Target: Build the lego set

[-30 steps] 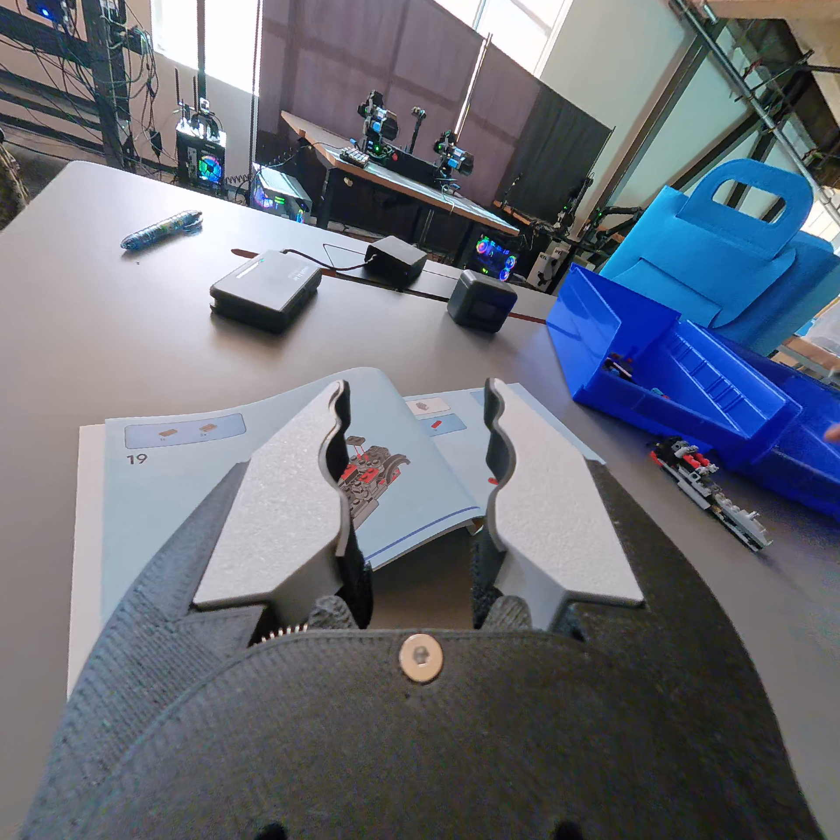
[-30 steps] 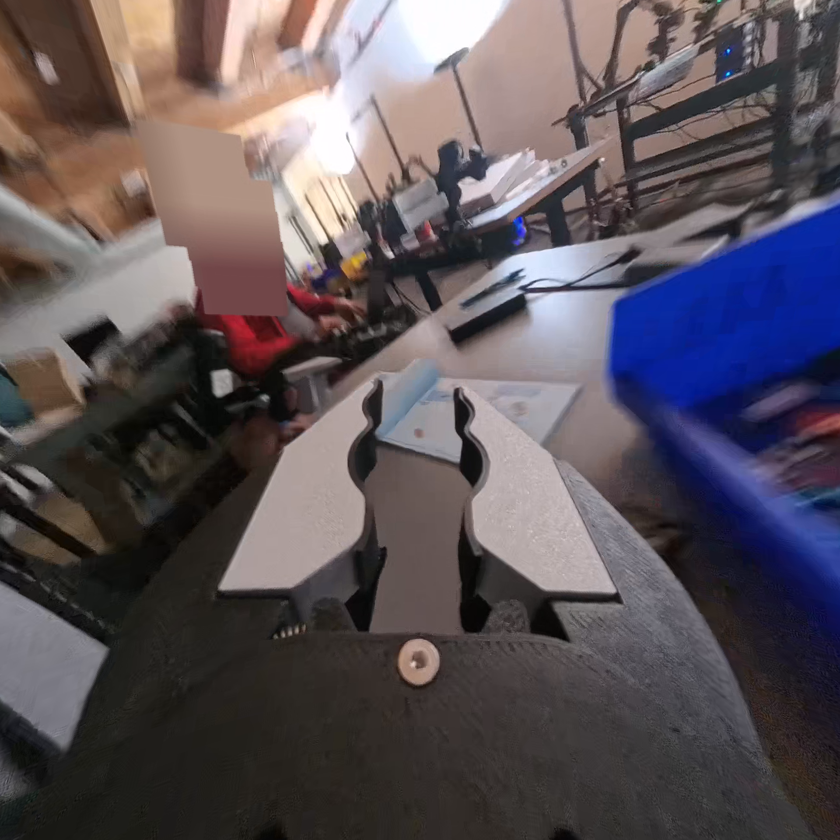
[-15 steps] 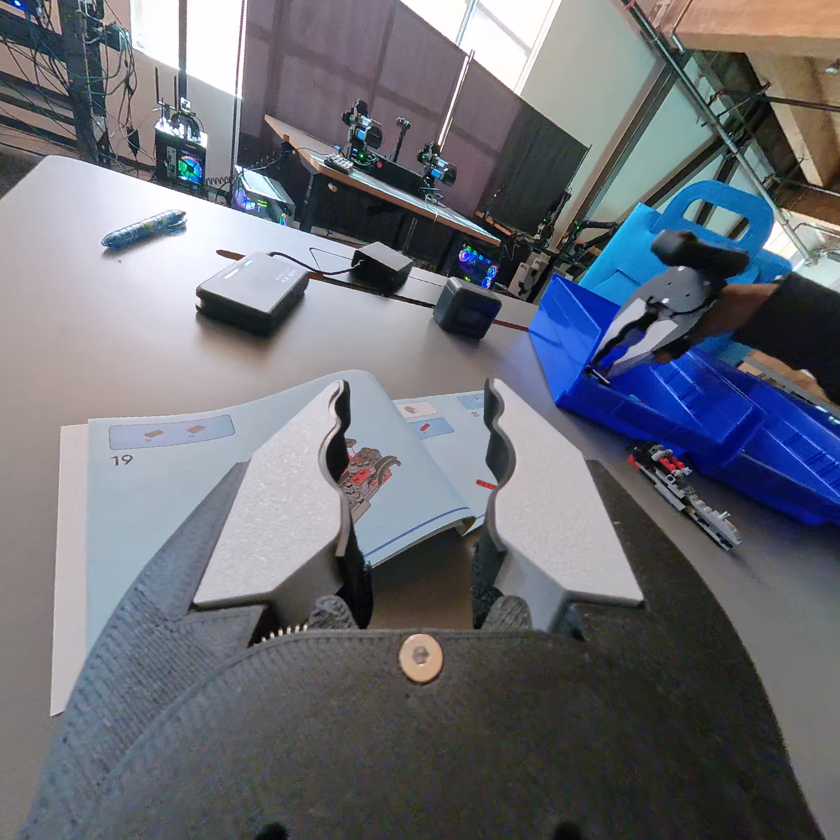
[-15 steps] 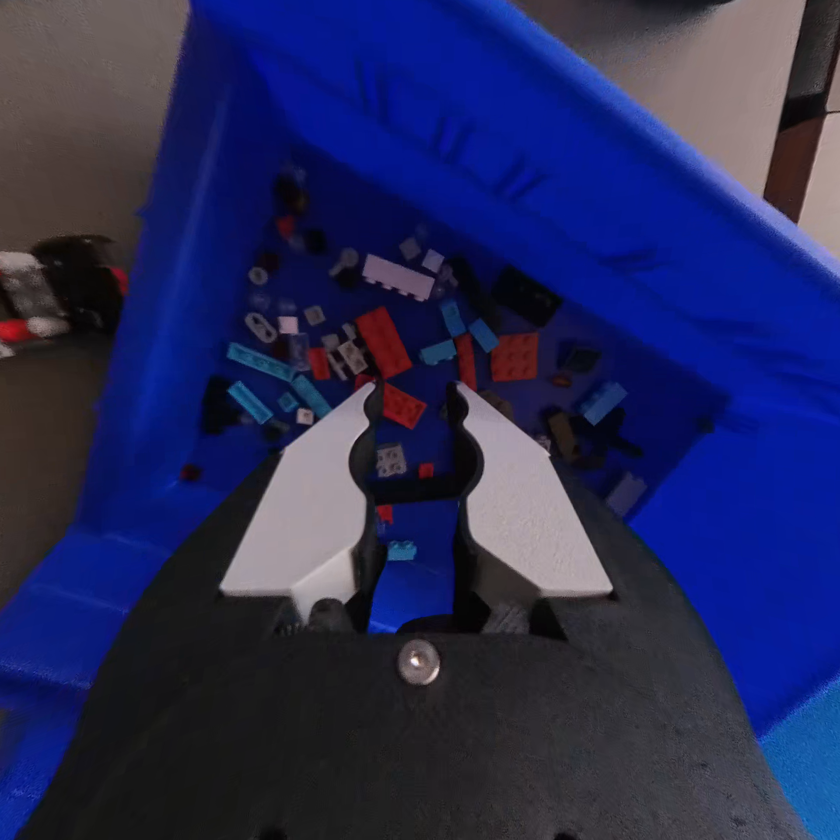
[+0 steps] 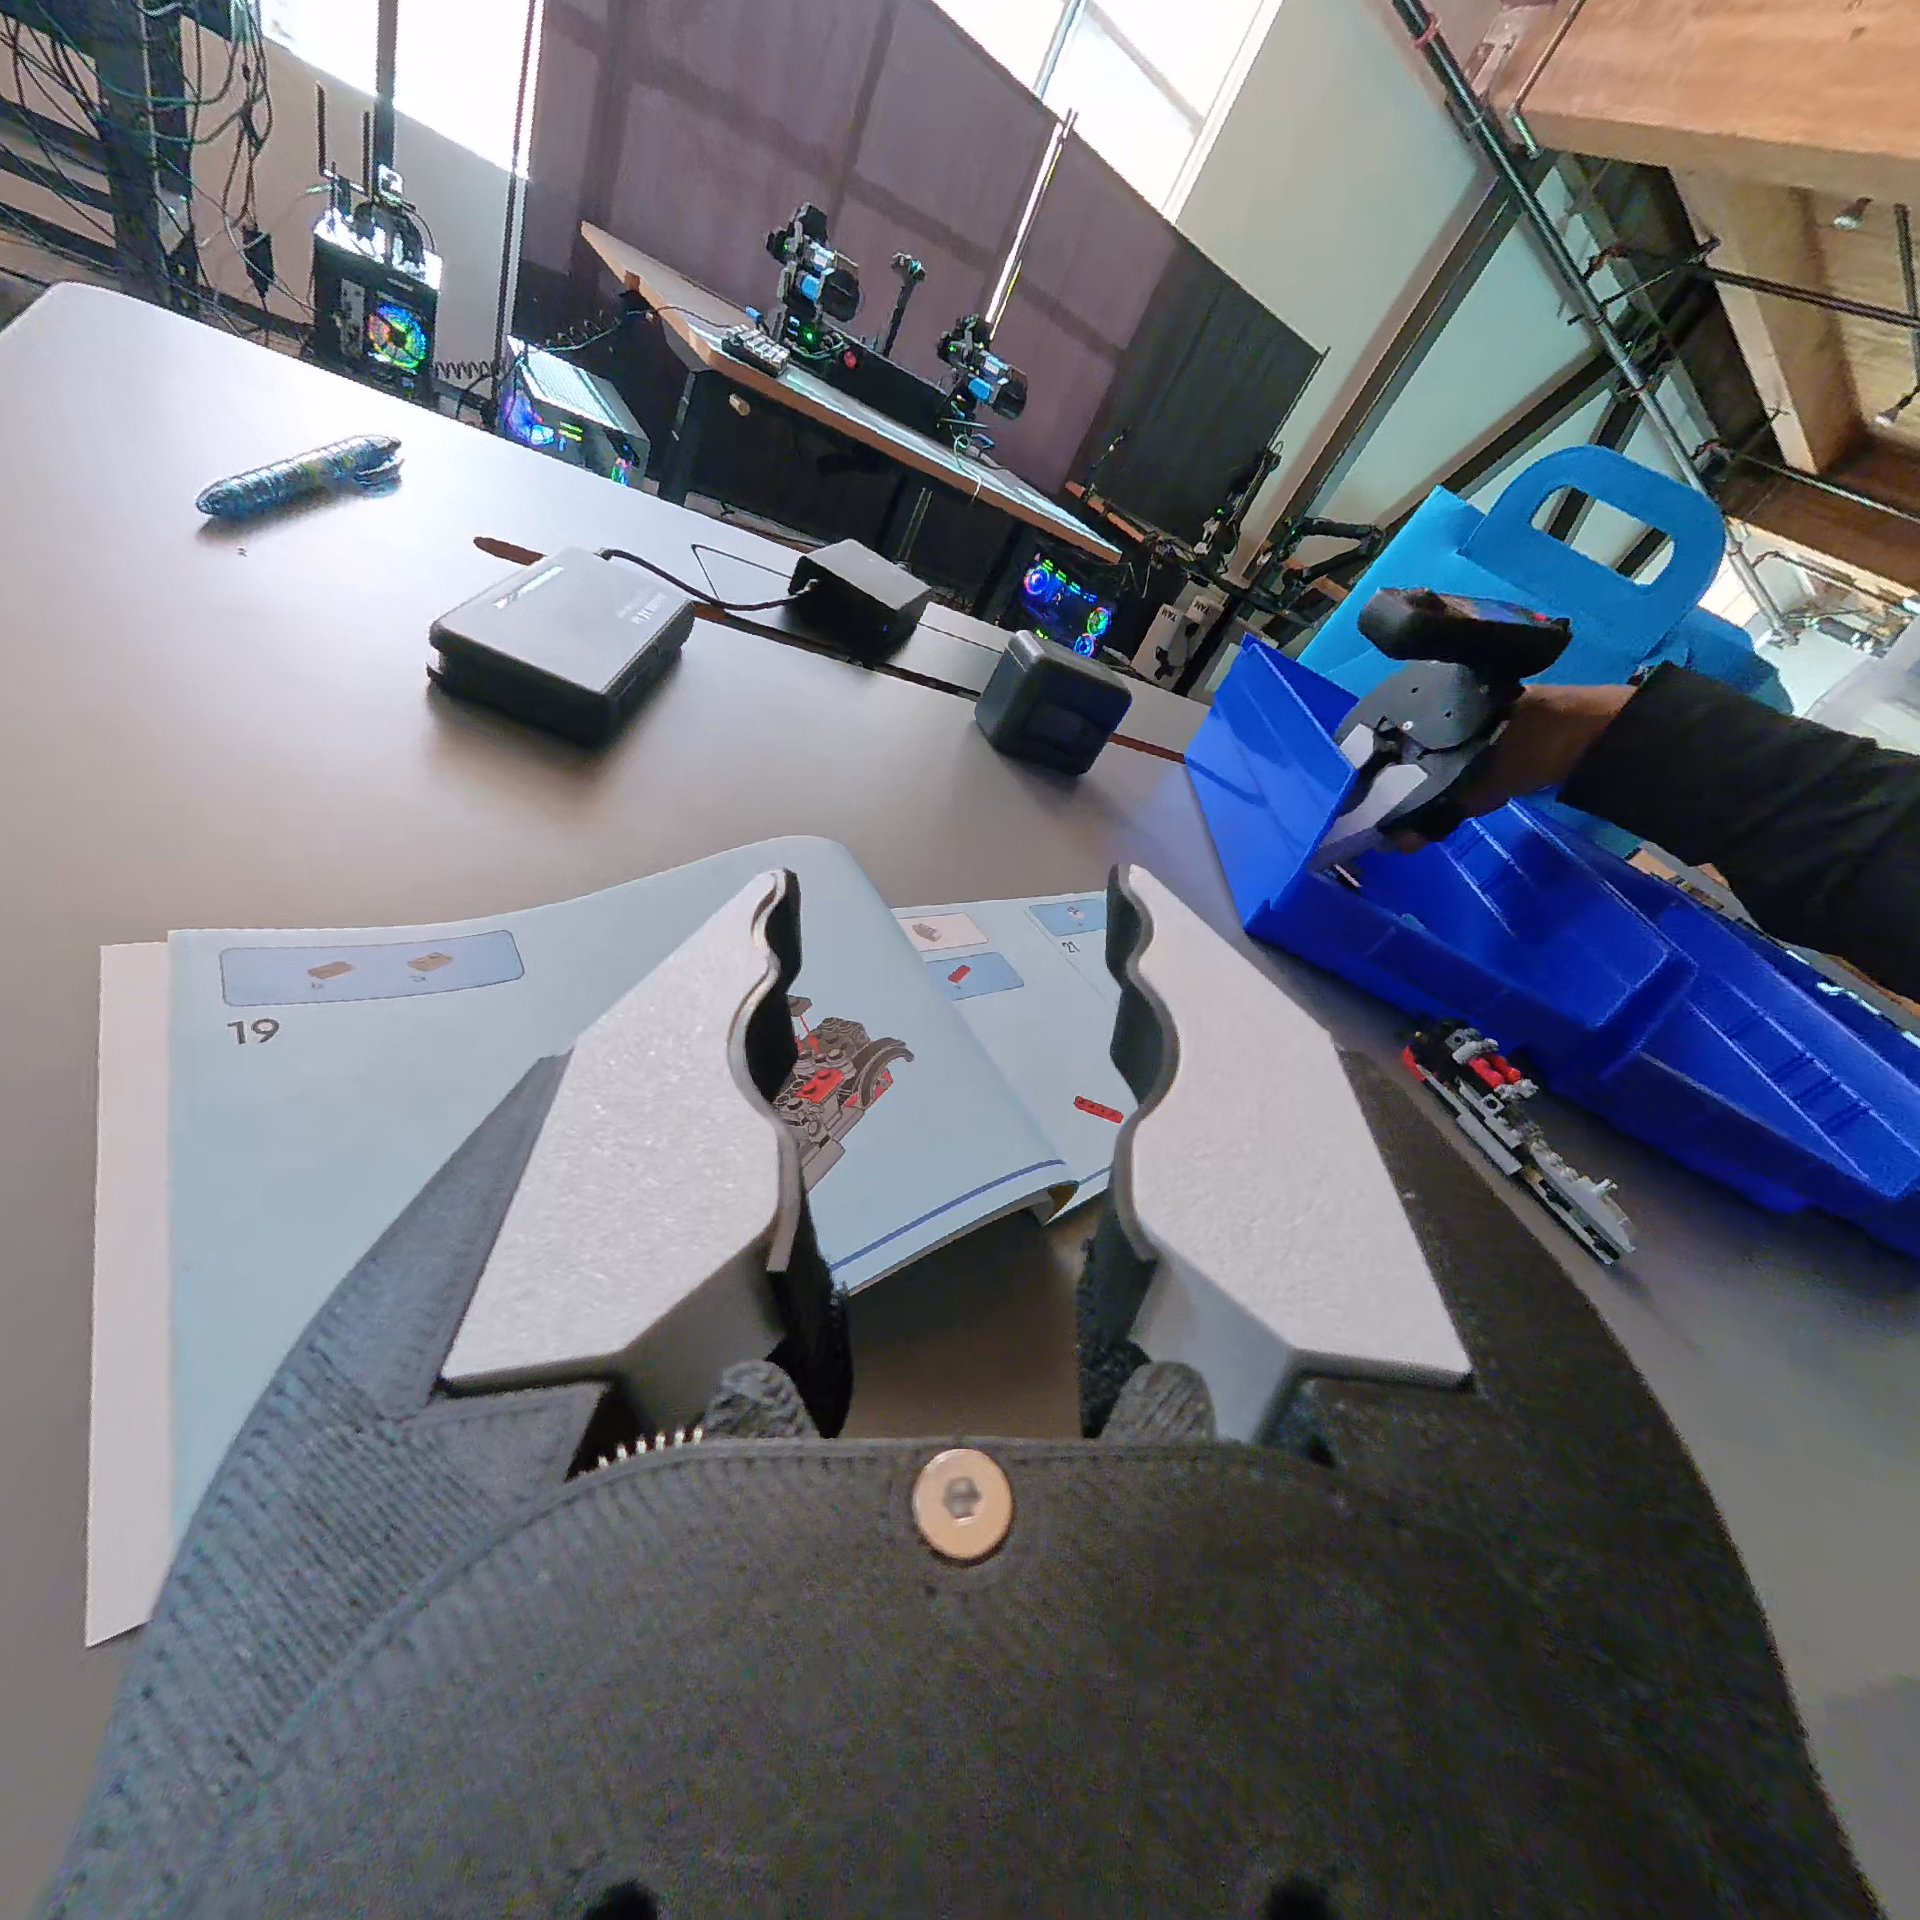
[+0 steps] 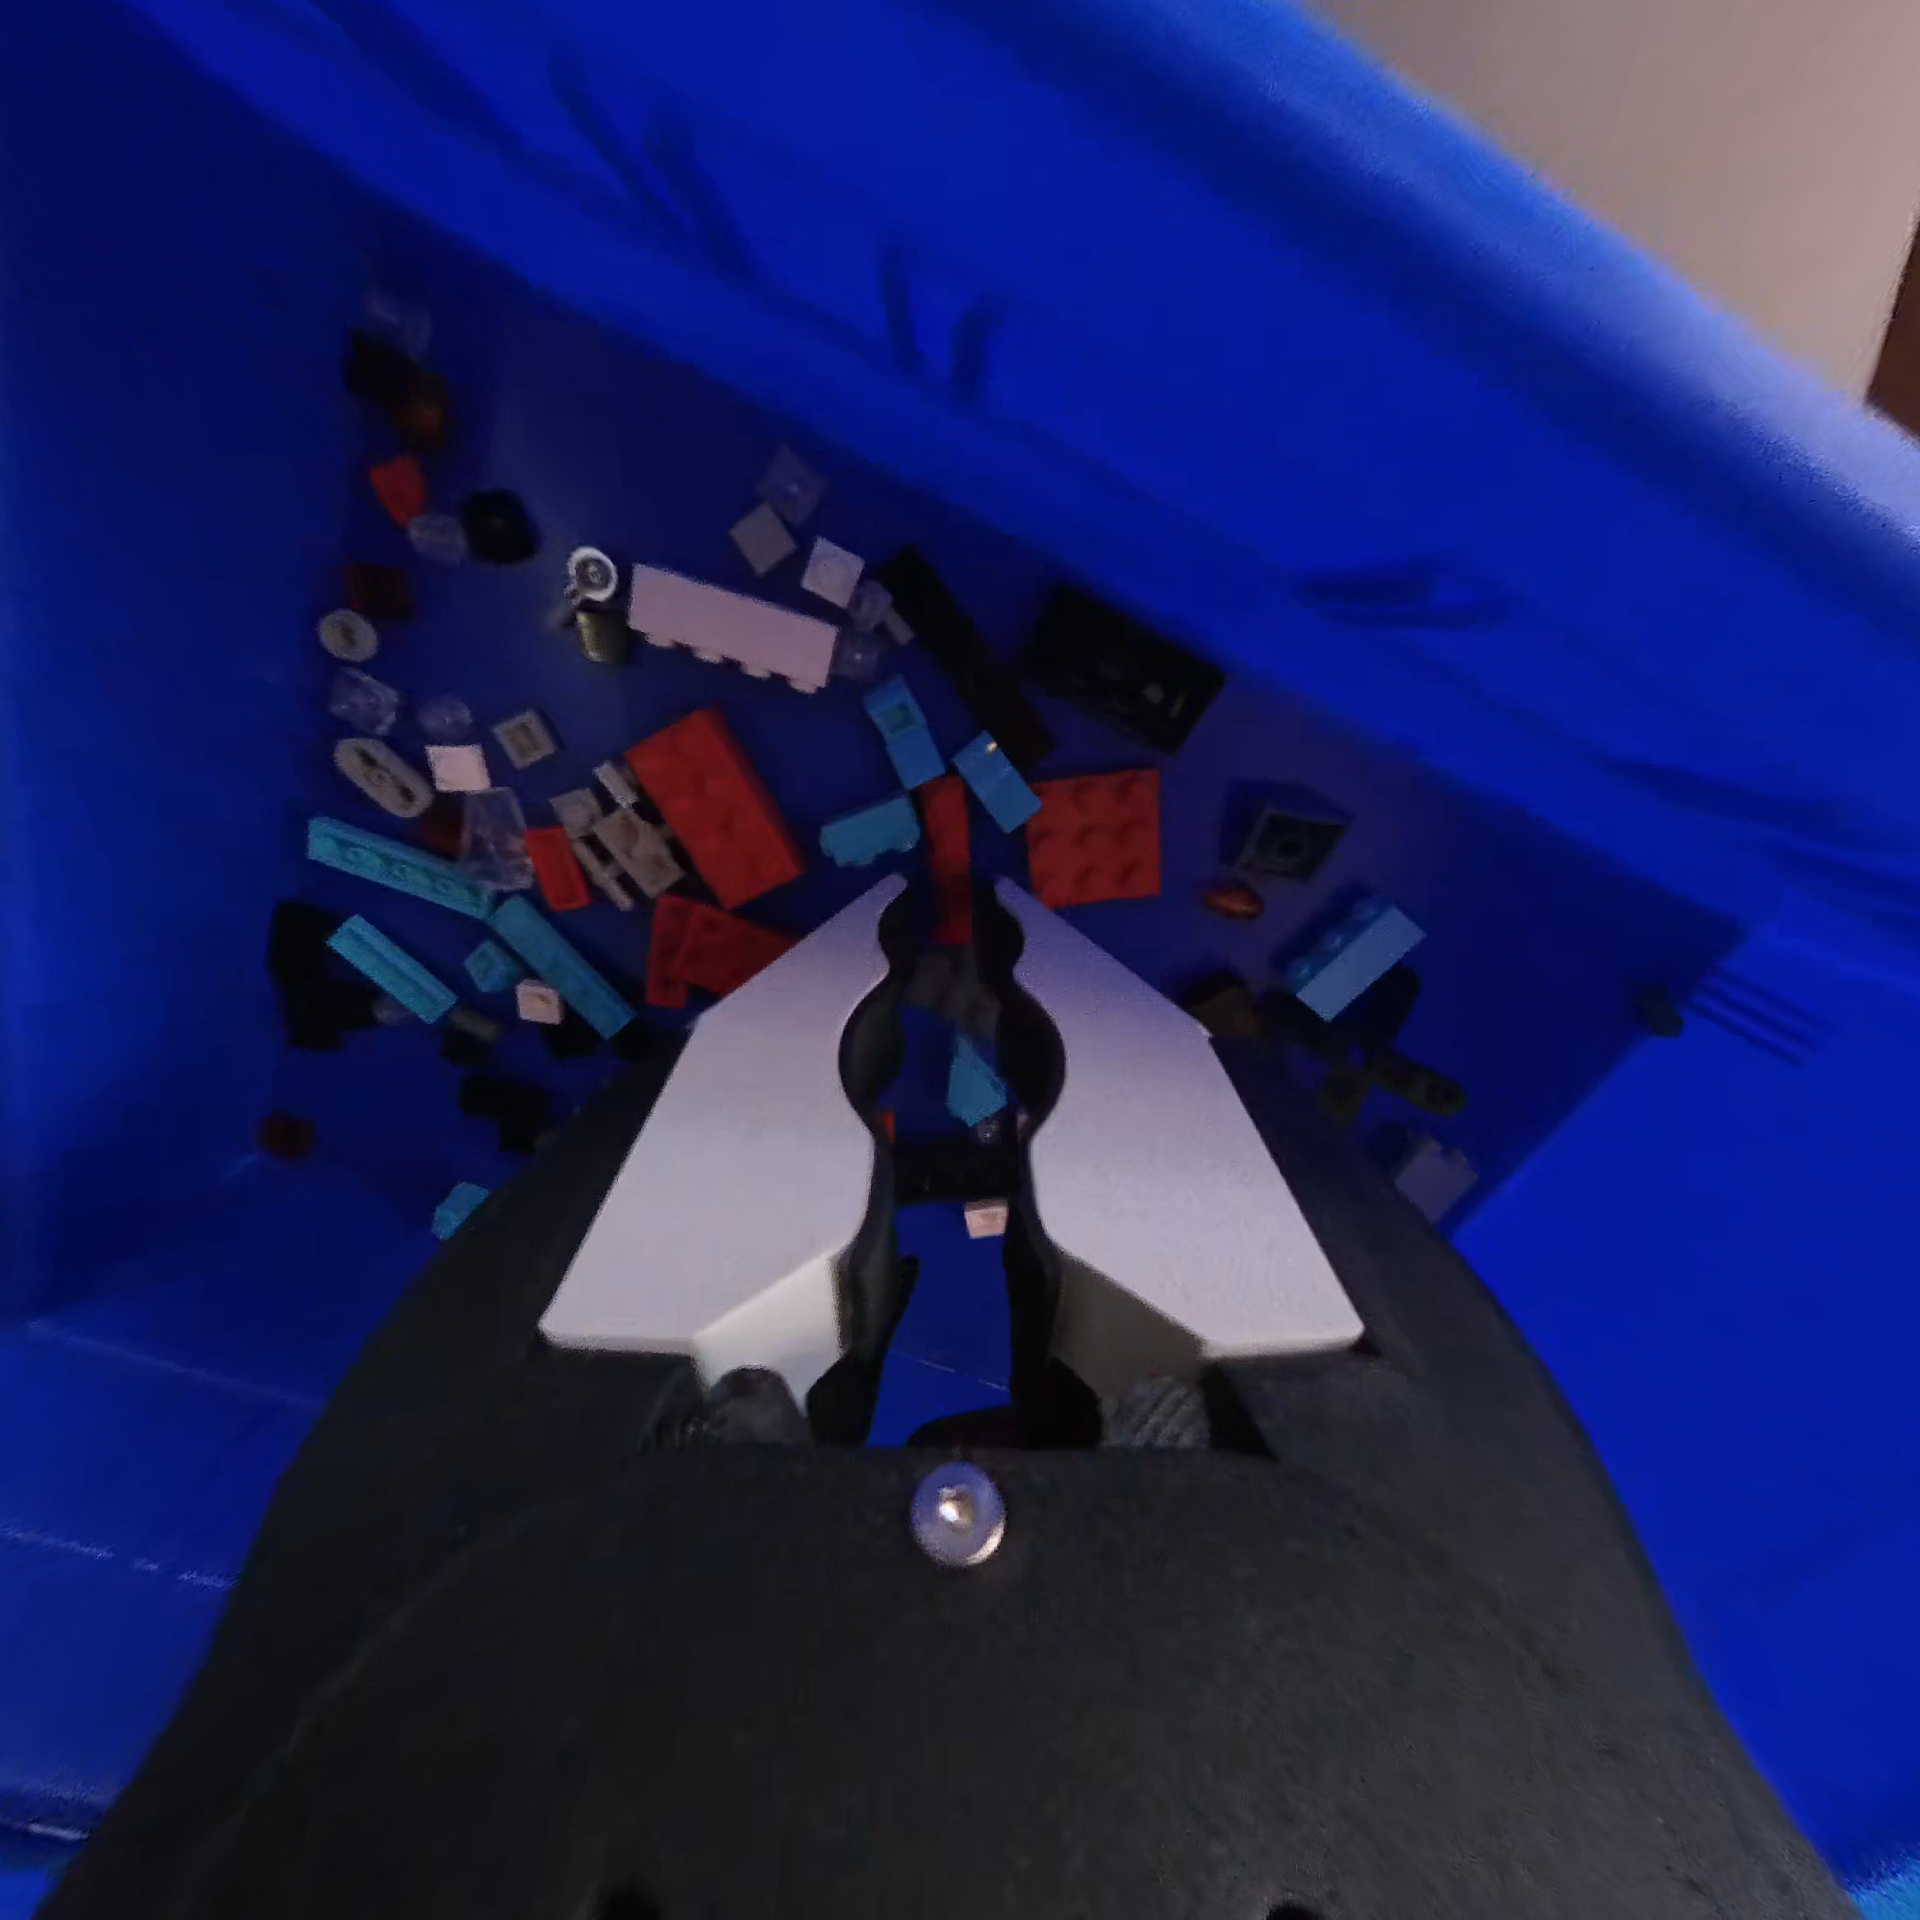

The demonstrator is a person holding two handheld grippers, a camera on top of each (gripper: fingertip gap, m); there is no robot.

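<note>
The right gripper (image 6: 948, 904) reaches into the blue plastic bin (image 6: 1143, 343) of loose lego pieces (image 6: 717, 800), jaws nearly together around a narrow red brick (image 6: 945, 842). The left gripper (image 5: 951, 914) hovers, jaws spread, over the open pale-blue instruction booklet (image 5: 416, 1081) on the dark tabletop (image 5: 260, 748), with the partly built grey-and-red lego model (image 5: 1507, 1132) beside the bin.

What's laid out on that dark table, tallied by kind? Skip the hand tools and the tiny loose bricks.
Black boxes: 3 (flat box, adapter, cube)
Pen: 1
Instruction booklet: 1
Blue bin: 1
Part-built lego model: 1
Blue bag behind the bin: 1
Total: 8
</note>
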